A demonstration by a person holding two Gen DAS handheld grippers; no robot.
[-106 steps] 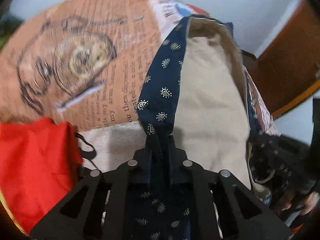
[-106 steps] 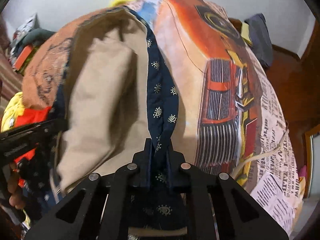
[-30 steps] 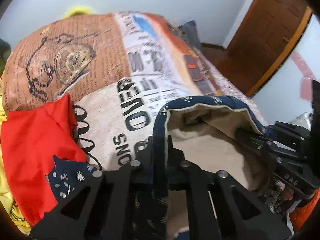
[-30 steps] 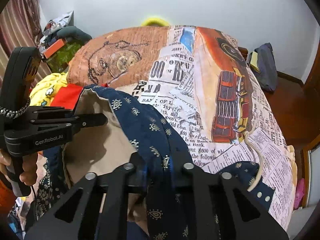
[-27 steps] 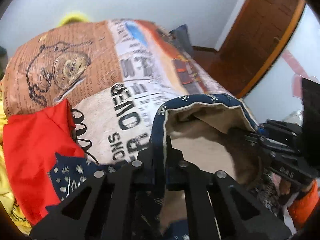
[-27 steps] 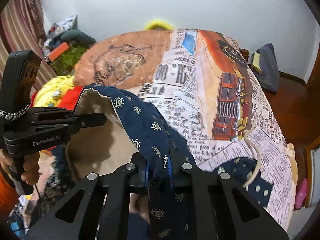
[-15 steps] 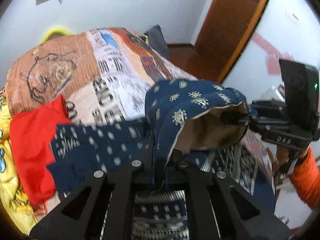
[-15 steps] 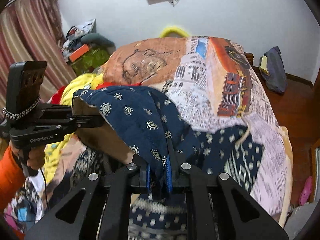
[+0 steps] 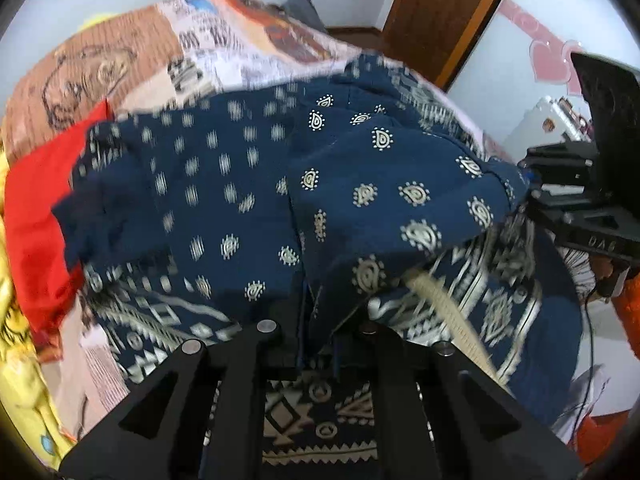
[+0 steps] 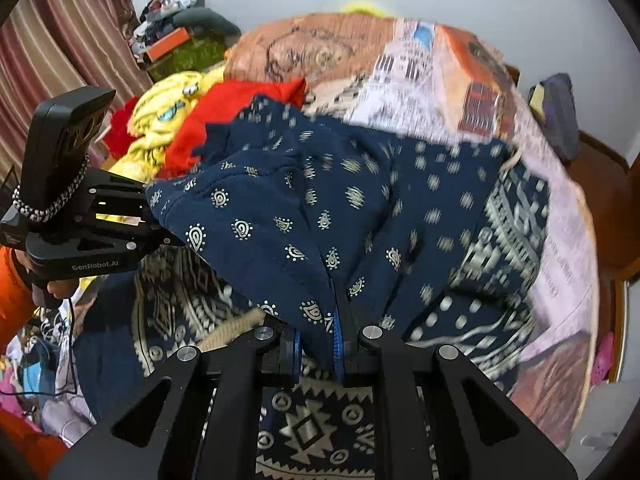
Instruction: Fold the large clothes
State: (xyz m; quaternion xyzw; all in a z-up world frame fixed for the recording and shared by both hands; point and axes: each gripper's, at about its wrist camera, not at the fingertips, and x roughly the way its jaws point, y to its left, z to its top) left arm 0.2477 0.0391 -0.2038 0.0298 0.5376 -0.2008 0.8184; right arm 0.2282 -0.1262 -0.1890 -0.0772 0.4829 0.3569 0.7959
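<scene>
The left gripper (image 9: 318,344) is pinching a fold of the navy paisley garment (image 9: 360,184), its fingers pressed together on the cloth. The right gripper (image 10: 320,350) is doing likewise — blue-padded fingers clamping another bunched edge of the same garment (image 10: 296,216). The cloth is hanging lifted between the two tools, while its patterned lower border is spreading over the bed (image 10: 560,240) with the newspaper-print cover. A red cloth (image 9: 32,208) is lying on the bed at the garment's left edge, and a yellow one (image 10: 168,120) is sitting just beyond it. A beige cord (image 9: 444,312) is trailing beneath the raised fold.
</scene>
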